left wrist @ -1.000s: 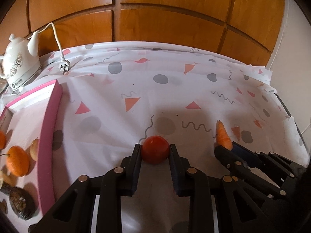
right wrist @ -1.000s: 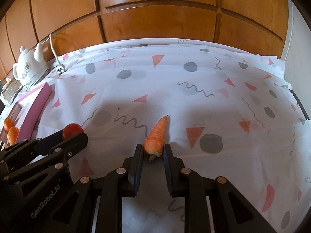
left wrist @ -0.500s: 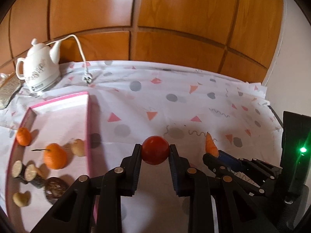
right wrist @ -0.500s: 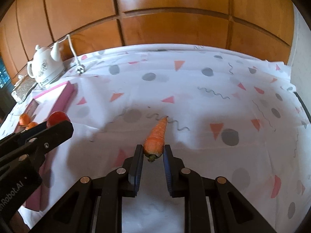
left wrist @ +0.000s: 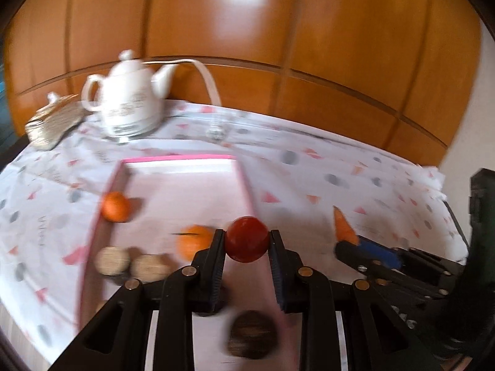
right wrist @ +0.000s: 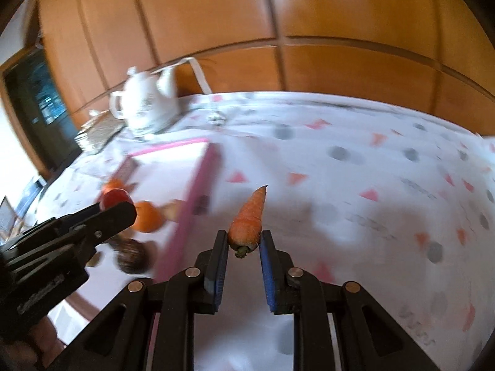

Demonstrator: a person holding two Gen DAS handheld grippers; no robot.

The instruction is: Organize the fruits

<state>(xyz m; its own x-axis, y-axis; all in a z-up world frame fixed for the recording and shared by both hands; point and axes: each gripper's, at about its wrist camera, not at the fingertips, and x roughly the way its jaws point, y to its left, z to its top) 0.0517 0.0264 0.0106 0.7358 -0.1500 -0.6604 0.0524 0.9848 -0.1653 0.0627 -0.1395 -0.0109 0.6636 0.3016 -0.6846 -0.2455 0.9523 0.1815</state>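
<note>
My left gripper (left wrist: 247,244) is shut on a red tomato (left wrist: 247,238) and holds it in the air above the right side of the pink-rimmed tray (left wrist: 244,182). In the right wrist view the tomato (right wrist: 116,198) shows at the left, over the tray (right wrist: 198,191). My right gripper (right wrist: 244,241) is shut on an orange carrot (right wrist: 250,219), tip pointing forward, raised above the cloth just right of the tray. The carrot also shows in the left wrist view (left wrist: 342,228). The tray holds two oranges (left wrist: 116,206) (left wrist: 195,241) and several brown and tan pieces (left wrist: 113,259).
A white teapot (left wrist: 130,105) with its cord and plug stands behind the tray, a woven item (left wrist: 52,120) to its left. The patterned cloth (right wrist: 371,170) covers the table. A wooden panel wall (left wrist: 278,46) rises behind.
Both grippers have lifted and swung left with the tomato and the carrot. The tomato is now over the tray; the carrot is beside the tray's right rim.
</note>
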